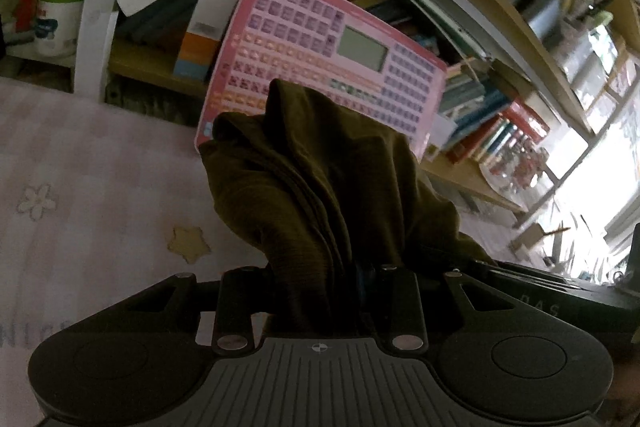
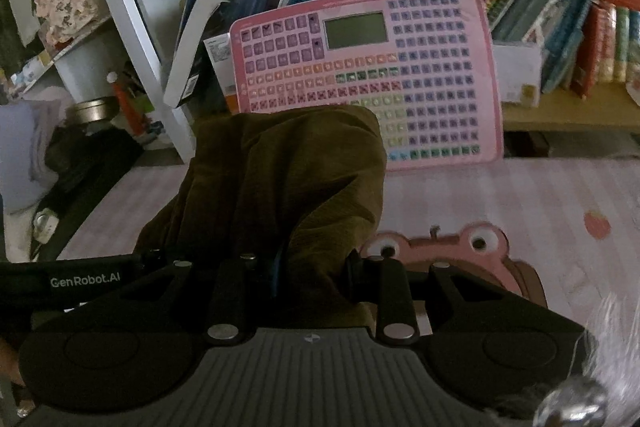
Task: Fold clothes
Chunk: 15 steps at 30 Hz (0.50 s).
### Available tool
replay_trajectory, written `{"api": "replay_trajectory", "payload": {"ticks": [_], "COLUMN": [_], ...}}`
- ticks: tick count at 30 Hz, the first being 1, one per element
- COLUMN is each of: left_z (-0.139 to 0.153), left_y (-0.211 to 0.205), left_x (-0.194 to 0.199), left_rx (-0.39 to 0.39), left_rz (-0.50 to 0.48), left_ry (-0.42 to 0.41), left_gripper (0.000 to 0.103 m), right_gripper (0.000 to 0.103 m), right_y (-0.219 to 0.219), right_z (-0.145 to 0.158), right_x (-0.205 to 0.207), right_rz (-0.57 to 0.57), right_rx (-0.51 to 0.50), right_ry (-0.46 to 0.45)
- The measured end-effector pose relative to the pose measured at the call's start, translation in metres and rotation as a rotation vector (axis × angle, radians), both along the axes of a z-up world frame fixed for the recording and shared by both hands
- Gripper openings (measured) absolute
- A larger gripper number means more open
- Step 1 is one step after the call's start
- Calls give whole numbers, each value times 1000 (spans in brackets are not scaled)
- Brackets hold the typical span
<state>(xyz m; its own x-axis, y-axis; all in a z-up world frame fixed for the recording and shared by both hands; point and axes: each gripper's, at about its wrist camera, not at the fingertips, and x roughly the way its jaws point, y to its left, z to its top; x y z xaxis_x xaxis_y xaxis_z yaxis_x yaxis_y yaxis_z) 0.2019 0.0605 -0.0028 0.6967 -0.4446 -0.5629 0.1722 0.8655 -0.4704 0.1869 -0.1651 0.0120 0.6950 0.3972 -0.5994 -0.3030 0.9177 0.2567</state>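
Item: olive-brown ribbed garment (image 1: 320, 187), bunched, in the centre of both wrist views, rising from the tongs and hiding the lower edge of the pink keyboard board (image 1: 320, 51).

Left gripper (image 1: 320, 279): jaws clamped on a thick fold of the garment.

Right gripper (image 2: 316, 267): jaws likewise clamped on the garment's cloth.

Below: pink striped sheet (image 1: 100, 167) with star and flower prints; a frog print at lower right of the right view.

Behind, across the top: shelves of books (image 2: 560, 19).
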Motion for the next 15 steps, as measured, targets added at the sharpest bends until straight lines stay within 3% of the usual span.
{"api": "replay_trajectory", "payload": {"ticks": [6, 15], "left_z": [-14, -44], "left_y": [7, 9], "left_x": [20, 33], "left_rx": [-8, 0], "left_rz": [-1, -10], "left_ry": [6, 61], "left_gripper": [31, 37], "right_gripper": [26, 30], "right_y": [7, 1], "right_z": [-13, -54], "right_x": [20, 32], "right_rz": [5, -82], "right_rx": [-3, 39], "right_ry": [-9, 91]}}
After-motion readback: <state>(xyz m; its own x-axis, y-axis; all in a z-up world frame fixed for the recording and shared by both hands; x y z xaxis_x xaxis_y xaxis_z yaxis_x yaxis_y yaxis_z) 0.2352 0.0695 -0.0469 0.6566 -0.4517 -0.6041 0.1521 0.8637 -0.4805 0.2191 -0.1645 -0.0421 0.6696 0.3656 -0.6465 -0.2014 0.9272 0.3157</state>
